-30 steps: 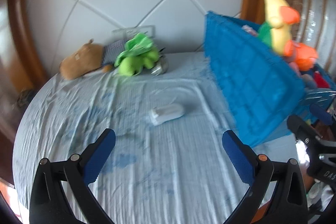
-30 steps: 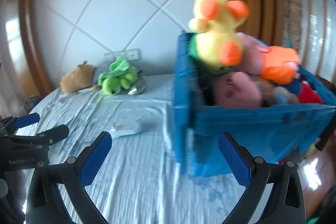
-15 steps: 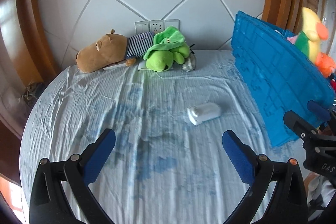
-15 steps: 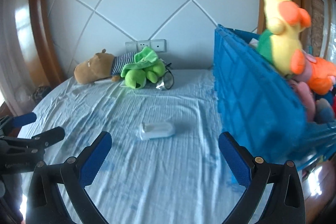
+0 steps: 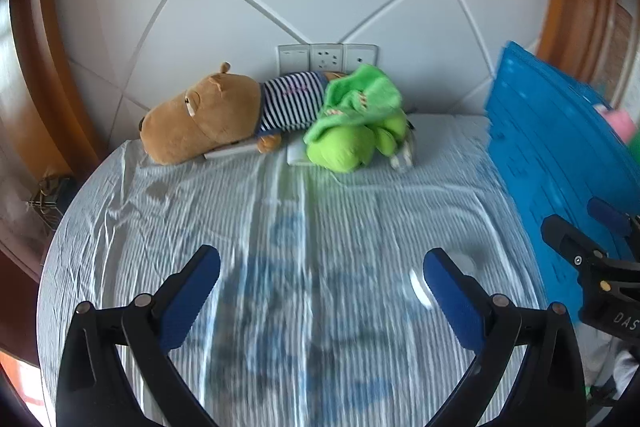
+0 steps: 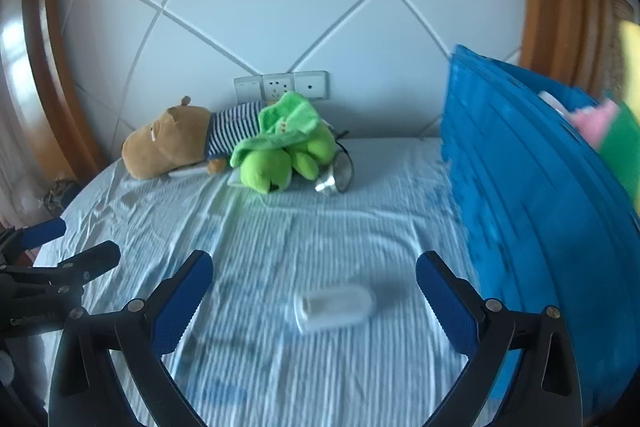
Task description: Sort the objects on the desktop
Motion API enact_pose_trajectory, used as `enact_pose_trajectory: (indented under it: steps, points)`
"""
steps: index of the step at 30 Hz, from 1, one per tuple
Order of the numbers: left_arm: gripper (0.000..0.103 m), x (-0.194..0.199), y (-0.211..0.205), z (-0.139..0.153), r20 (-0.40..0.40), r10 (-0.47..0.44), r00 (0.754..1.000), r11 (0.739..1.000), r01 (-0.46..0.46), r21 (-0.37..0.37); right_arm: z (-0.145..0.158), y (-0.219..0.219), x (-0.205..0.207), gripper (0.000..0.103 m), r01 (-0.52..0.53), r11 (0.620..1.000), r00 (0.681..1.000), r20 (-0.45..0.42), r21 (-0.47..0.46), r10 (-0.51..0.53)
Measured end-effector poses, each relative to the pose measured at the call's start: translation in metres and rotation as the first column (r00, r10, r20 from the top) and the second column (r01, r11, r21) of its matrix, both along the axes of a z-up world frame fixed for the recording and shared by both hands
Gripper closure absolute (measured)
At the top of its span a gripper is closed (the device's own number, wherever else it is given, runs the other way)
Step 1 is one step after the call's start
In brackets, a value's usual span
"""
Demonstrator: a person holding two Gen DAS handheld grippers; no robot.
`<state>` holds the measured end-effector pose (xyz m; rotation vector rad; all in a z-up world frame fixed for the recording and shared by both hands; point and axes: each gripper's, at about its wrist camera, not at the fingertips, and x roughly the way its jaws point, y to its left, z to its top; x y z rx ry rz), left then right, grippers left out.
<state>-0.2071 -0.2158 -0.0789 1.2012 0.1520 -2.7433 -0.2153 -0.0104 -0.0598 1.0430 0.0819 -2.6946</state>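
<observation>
I had both tongs spread wide with nothing between the pads. The left gripper hung over the pale blue striped sheet, and only bare cloth lay in its gap. Just past its right pad, partly hidden behind it, I could make out a small white object, too blurred for me to name. Off to that gripper's right, the other tool's black fingers showed at the frame edge, against the wall of the blue crate.

The right gripper was likewise open and empty. The same white object lay on its side on the sheet, straight ahead of that gripper and roughly centred between its pads, not touched by either. The blue crate stood close on the right, its wall beside the right pad, with soft toys showing over its rim, smeared by motion. The left tool's fingers showed at the left edge.

Well ahead of both tongs, against the tiled wall, a brown plush animal in a striped shirt lay on its side. A green plush frog was pressed against it, and a small metal item sat just right of the frog. A row of wall sockets was mounted right behind them.
</observation>
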Motion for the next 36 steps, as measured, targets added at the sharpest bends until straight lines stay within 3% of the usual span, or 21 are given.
enact_pose_trajectory:
  steps: [3, 6, 9, 13, 14, 16, 17, 23, 25, 26, 28, 29, 30, 31, 32, 33, 35, 36]
  points:
    - [0.0, -0.042, -0.005, -0.005, 0.016, 0.004, 1.0, 0.999, -0.005, 0.038, -0.001, -0.009, -0.047, 0.0, -0.039, 0.999, 0.999, 0.032, -0.014, 0.04]
    - [0.001, -0.086, -0.002, -0.015, 0.038, 0.007, 0.999, 1.0, -0.008, 0.03, -0.003, -0.019, -0.093, 0.0, -0.066, 0.998, 0.997, 0.04, -0.014, 0.066]
    - [0.013, -0.133, 0.004, -0.031, 0.072, 0.0, 0.997, 1.0, -0.001, 0.015, -0.013, -0.026, -0.141, 0.0, -0.079, 0.997, 0.994, 0.076, -0.019, 0.08]
    - [0.018, -0.185, 0.009, -0.052, 0.091, 0.0, 0.996, 1.0, -0.002, 0.023, -0.035, -0.03, -0.199, 0.002, -0.082, 0.996, 0.989, 0.119, -0.041, 0.086]
    - [0.024, -0.196, 0.009, -0.058, 0.093, 0.002, 0.996, 1.0, -0.005, 0.024, -0.041, -0.032, -0.213, 0.006, -0.083, 0.996, 0.988, 0.129, -0.041, 0.088]
    - [0.028, -0.221, 0.008, -0.073, 0.107, 0.006, 0.994, 1.0, -0.009, 0.025, -0.054, -0.037, -0.241, 0.043, -0.085, 0.996, 0.985, 0.149, -0.039, 0.09]
    - [0.028, -0.232, 0.007, -0.082, 0.115, 0.002, 0.993, 1.0, -0.005, 0.028, -0.061, -0.039, -0.254, 0.046, -0.085, 0.996, 0.983, 0.157, -0.042, 0.09]
    - [0.028, -0.271, -0.002, -0.114, 0.124, -0.015, 0.992, 1.0, 0.014, 0.008, -0.088, -0.056, -0.318, 0.04, -0.095, 0.992, 0.981, 0.159, -0.086, 0.107]
    - [0.034, -0.278, -0.006, -0.122, 0.13, -0.02, 0.991, 1.0, 0.019, 0.015, -0.095, -0.066, -0.334, 0.04, -0.103, 0.992, 0.981, 0.158, -0.076, 0.114]
    - [0.042, -0.28, -0.007, -0.124, 0.134, -0.027, 0.991, 0.999, 0.024, 0.021, -0.098, -0.072, -0.342, 0.038, -0.109, 0.992, 0.98, 0.158, -0.07, 0.119]
    - [0.045, -0.281, -0.009, -0.128, 0.14, -0.042, 0.989, 0.999, 0.038, 0.03, -0.105, -0.081, -0.354, 0.01, -0.115, 0.992, 0.979, 0.161, -0.061, 0.123]
    - [0.048, -0.282, -0.01, -0.13, 0.144, -0.05, 0.988, 0.998, 0.046, 0.035, -0.108, -0.086, -0.359, 0.009, -0.116, 0.992, 0.979, 0.164, -0.056, 0.124]
    - [0.057, -0.283, -0.011, -0.132, 0.147, -0.058, 0.987, 0.998, 0.053, 0.04, -0.112, -0.091, -0.364, 0.009, -0.118, 0.992, 0.978, 0.167, -0.052, 0.125]
    - [0.064, -0.284, -0.012, -0.134, 0.15, -0.066, 0.986, 0.997, 0.06, 0.045, -0.116, -0.095, -0.368, 0.014, -0.123, 0.991, 0.976, 0.175, -0.045, 0.129]
    - [0.081, -0.284, -0.013, -0.134, 0.153, -0.066, 0.986, 0.997, 0.061, 0.037, -0.121, -0.1, -0.369, 0.024, -0.129, 0.991, 0.974, 0.185, -0.034, 0.133]
    - [0.093, -0.282, -0.015, -0.133, 0.151, -0.059, 0.987, 0.998, 0.056, 0.028, -0.124, -0.103, -0.367, 0.054, -0.133, 0.991, 0.973, 0.186, -0.019, 0.134]
    - [0.095, -0.276, -0.021, -0.129, 0.14, -0.042, 0.989, 0.999, 0.039, 0.021, -0.129, -0.11, -0.361, 0.063, -0.14, 0.99, 0.974, 0.181, 0.011, 0.136]
    - [0.096, -0.272, -0.024, -0.126, 0.134, -0.036, 0.99, 0.999, 0.033, 0.02, -0.127, -0.111, -0.353, 0.079, -0.149, 0.989, 0.975, 0.171, 0.017, 0.144]
